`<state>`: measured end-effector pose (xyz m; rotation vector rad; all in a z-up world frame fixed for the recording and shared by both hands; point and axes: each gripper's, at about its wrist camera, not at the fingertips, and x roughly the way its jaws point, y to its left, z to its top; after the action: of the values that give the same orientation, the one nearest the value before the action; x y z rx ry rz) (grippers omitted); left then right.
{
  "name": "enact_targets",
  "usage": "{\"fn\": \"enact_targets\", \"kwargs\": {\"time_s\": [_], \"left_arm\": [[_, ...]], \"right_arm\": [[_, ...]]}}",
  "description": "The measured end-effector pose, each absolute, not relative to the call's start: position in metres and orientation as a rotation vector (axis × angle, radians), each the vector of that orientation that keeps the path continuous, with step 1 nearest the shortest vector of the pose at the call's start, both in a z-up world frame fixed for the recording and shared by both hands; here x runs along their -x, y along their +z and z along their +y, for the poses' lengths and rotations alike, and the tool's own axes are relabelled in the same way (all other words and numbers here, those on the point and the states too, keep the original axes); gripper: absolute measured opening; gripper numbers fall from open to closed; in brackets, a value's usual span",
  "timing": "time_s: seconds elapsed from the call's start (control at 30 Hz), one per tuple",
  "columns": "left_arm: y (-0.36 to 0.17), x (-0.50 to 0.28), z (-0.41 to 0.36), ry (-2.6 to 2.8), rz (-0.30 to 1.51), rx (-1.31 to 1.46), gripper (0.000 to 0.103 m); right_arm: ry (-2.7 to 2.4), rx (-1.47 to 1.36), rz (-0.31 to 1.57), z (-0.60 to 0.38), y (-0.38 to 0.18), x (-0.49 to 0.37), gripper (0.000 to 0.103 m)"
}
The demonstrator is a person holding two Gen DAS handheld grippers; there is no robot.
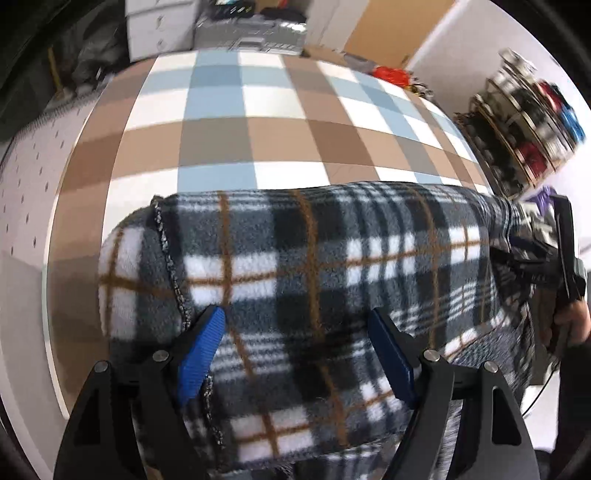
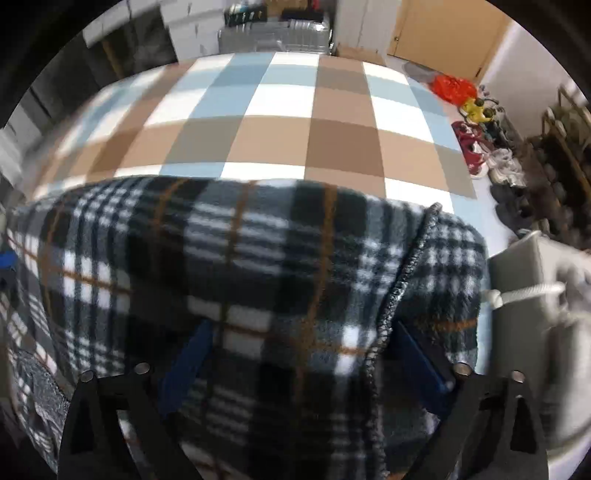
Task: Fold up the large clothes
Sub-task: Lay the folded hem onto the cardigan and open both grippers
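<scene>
A thick grey, black and white plaid fleece garment [image 1: 314, 266] with thin brown lines lies folded on the near part of a table covered by a brown, blue and white checked cloth [image 1: 258, 133]. My left gripper [image 1: 295, 317] hangs over its left end near the stitched hem, jaws wide apart, blue pads [image 1: 201, 354] clear of the fleece. My right gripper [image 2: 303, 326] stands open over the right end of the fleece [image 2: 240, 266], beside another stitched hem [image 2: 402, 288]. In the left wrist view, the other gripper [image 1: 565, 258] and a hand [image 1: 569, 325] show at the right edge.
A grey fabric basket [image 2: 524, 280] with a white rope handle stands right of the table. Shoes [image 2: 476, 147] and an orange bag [image 2: 452, 86] lie on the floor by a shoe rack [image 1: 524, 122]. White drawers [image 1: 159, 29] stand behind the table.
</scene>
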<state>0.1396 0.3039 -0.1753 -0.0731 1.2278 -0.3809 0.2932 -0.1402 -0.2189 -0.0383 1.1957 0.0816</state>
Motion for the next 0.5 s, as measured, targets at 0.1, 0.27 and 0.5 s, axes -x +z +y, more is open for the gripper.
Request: {"fn": "enact_targets", "kwargs": {"time_s": [0.1, 0.27, 0.5], "left_arm": [[-0.176, -0.137, 0.294, -0.370, 1.219, 0.018, 0.076], [-0.132, -0.127, 0.276, -0.466, 1.161, 0.045, 0.076], [-0.145, -0.155, 0.235, -0.403, 1.178, 0.018, 0.076]], "right_arm": [[0.084, 0.040, 1.194, -0.141, -0.219, -0.288, 0.103], [0.173, -0.020, 1.131, -0.129, -0.172, -0.284, 0.099], [0.295, -0.074, 1.103, -0.060, -0.153, -0.313, 0.099]]}}
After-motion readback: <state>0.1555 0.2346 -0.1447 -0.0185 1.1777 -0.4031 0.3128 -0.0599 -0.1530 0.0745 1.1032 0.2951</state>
